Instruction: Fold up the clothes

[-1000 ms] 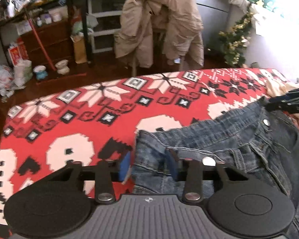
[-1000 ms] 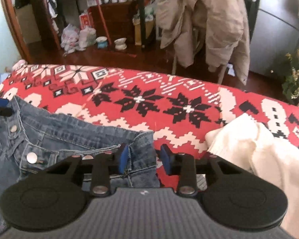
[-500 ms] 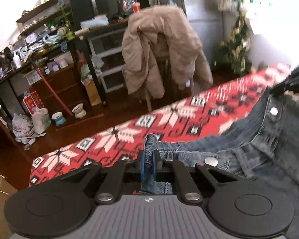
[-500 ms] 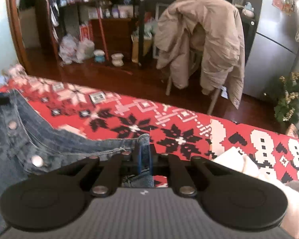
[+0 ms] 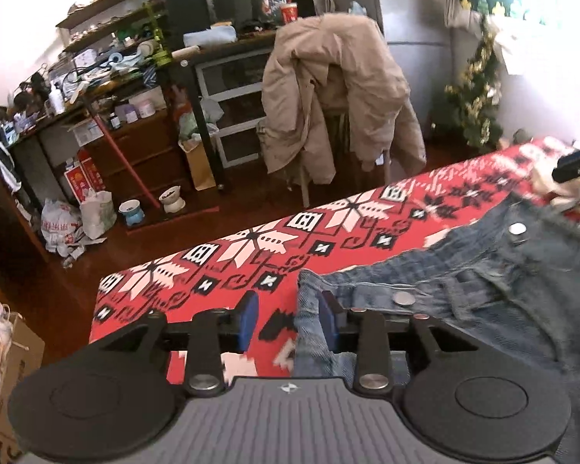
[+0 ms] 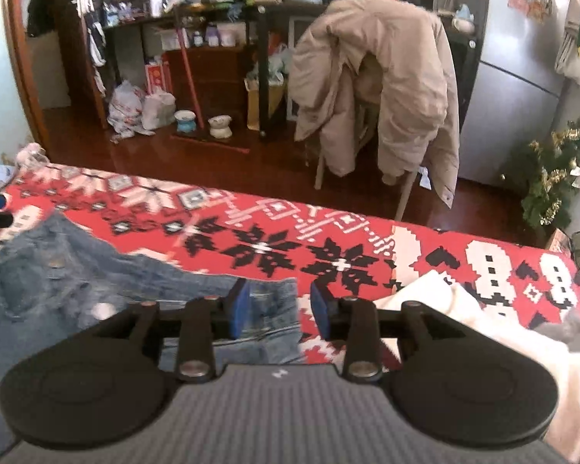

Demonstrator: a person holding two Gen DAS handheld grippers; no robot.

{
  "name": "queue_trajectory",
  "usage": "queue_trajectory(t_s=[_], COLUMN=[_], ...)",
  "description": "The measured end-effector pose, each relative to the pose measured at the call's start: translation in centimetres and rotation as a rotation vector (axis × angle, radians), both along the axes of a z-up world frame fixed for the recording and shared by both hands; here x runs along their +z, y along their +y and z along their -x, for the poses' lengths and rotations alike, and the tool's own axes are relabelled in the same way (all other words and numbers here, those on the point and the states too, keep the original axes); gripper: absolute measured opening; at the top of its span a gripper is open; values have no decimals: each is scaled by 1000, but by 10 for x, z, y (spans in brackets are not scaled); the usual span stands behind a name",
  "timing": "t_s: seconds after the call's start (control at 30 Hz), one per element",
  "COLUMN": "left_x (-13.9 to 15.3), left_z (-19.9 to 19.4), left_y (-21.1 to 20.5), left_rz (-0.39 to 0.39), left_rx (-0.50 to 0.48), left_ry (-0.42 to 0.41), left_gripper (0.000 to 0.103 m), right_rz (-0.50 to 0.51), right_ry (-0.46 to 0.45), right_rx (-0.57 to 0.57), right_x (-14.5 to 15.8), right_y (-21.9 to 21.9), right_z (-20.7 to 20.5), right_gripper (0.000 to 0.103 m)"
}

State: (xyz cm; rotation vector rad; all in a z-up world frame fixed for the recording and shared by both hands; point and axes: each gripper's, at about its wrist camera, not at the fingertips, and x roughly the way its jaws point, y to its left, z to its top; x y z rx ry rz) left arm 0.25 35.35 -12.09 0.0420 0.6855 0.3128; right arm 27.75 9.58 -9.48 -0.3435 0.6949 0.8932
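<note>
Closest to the left camera, the left tool has its jaws opening, and the left corner of the jeans waistband stands between its blue pads, brushing the right-hand one but no longer pinched. On the other side the right tool is likewise spreading; the right corner of the waistband lies between its pads, against the left-hand one, with a clear gap to the other. So neither tool grips the denim.

The jeans lie with the waistband towards the far edge of the worktop, buttons up, on its red patterned cloth. A white garment sits bunched just beside the right tool, apart from the jeans. Beyond the worktop a chair carries a beige coat, and cluttered shelves line the far wall.

My reading: the waistband has been placed and is being let go, an early step with no fold made yet. Next, both tools probably need to back clear without dragging the denim, then take fresh hold for the first fold, likely bringing one half over the other.
</note>
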Motion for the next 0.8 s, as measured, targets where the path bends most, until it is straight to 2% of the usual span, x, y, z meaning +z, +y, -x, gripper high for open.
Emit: queue_trajectory(t_s=[0.2,0.3,0.43,0.57,0.67,0.8], left_x=[14,12,8,-2,-11,-20], left_z=[59,93,131,158,169,179], left_y=[-41,-71,-116,-154,-172,-191], left_rz=[105,115,125,179,259,339], left_rx=[-62,-101,-132,-147,-134,-100], left_ry=[3,8,2,-30,-45,-70], left_gripper=[31,31,31,28,26,25], right_rz=[-51,-66,-66,-69,-80,-129], right_ry=[20,27,11,30,55,106], right_rx=[79,133,176,197,169,95], right_x=[34,37,29,15,4,-8], right_y=[-27,-40,-61,-82,-98,-120], right_z=[83,140,218,285,322,347], right_gripper=[38,37,36,35,32,32])
